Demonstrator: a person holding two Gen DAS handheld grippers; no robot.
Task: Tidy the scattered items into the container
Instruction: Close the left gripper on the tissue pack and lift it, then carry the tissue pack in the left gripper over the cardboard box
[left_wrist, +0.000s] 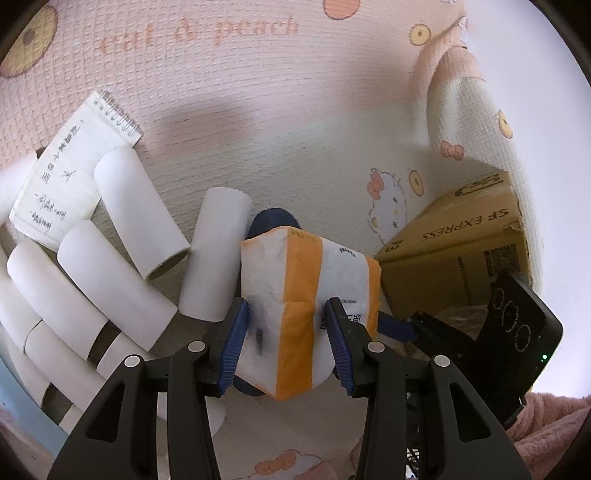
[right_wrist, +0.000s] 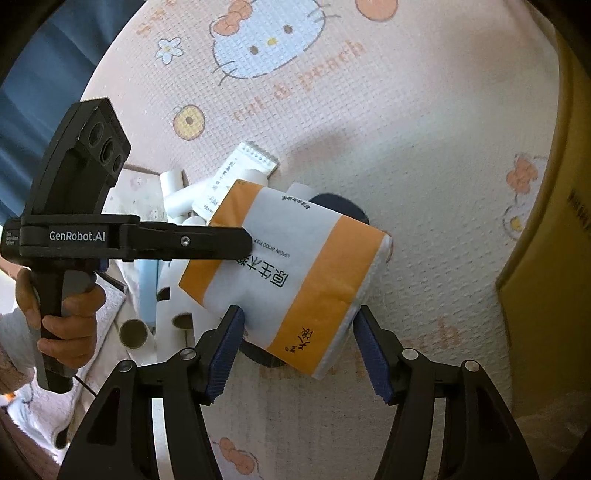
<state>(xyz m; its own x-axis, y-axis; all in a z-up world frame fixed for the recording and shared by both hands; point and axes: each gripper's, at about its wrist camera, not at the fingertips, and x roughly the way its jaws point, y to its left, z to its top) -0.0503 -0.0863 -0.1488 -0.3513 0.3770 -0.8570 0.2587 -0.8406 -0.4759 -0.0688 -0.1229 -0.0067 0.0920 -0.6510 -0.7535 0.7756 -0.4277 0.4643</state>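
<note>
The left gripper (left_wrist: 286, 332) is clamping the orange-and-white tissue pack (left_wrist: 310, 306), its blue pads pressing into both sides and denting the soft wrapper. The pack is hanging clear of the patterned mat (left_wrist: 295, 129), above a dark blue round object (left_wrist: 273, 221) lying flat underneath.

The right gripper (right_wrist: 297, 350) is coming in at the pack's near end in its own view, jaws standing part open and opening a touch more; the pack's corner is sitting between the blue pads, the left pad touching or almost touching the wrapper, the right one apart from it.

To the left of the pack, white cardboard tubes (left_wrist: 122, 210) are crowding together, some overlapping, with a spiral notepad (left_wrist: 70, 177) lying partly under them. That side is tight.

To the right, the cardboard box (left_wrist: 458, 251) is standing near the pack's edge, its brown wall facing the left camera. Beyond the pack, the mat is lying bare and wide. A hand (right_wrist: 62, 317) is gripping the left gripper's handle.
</note>
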